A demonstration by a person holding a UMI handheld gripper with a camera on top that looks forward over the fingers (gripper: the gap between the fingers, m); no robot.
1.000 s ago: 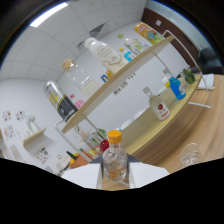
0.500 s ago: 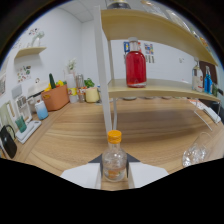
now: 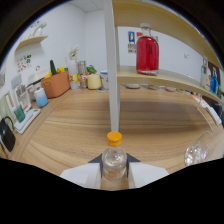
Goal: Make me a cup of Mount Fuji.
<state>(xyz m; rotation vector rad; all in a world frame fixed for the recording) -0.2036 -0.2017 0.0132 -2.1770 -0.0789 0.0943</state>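
Wooden table (image 3: pixel 75 135) is stretching ahead under a shelf (image 3: pixel 165 80). Fingers (image 3: pixel 114 172) are pinching a small orange-capped bottle (image 3: pixel 114 157); advisable: keeping it upright, approaching the glass (image 3: pixel 197 150) slowly.

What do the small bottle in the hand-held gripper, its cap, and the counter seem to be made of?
Small bottle: clear glass or hard plastic, glossy; you see through it, which one is unclear. It sits between the fingers of the hand-held gripper, both pressing it.
Cap: orange, smooth, probably plastic.
Counter: light wood or wood-look laminate, matte; grain lines show.
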